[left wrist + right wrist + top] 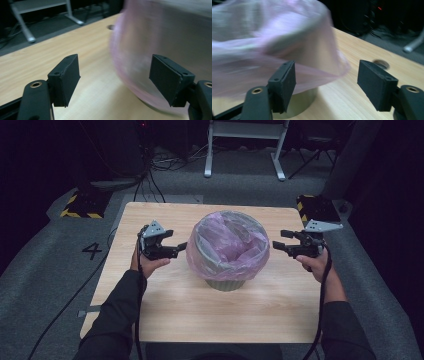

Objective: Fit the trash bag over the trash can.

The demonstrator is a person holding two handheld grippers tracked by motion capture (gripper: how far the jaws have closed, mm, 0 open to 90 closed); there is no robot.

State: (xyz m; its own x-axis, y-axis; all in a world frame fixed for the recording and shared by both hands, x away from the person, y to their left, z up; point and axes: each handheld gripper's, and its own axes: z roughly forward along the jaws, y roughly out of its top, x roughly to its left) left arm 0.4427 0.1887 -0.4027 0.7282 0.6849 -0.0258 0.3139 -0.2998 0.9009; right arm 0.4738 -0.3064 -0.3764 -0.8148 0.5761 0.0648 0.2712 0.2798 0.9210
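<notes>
While the pink bag lines the grey bin, left gripper and right gripper flank it, jaws apart, gripping nothing.

Bin: grey, upright at the middle of the table
Bag: pink, lining the bin, folded over its rim
Left gripper: just left of the bag, jaws apart, pointing at it
Right gripper: just right of the bag, jaws apart, nothing between them
Hands: one behind each gripper, dark sleeves
</notes>
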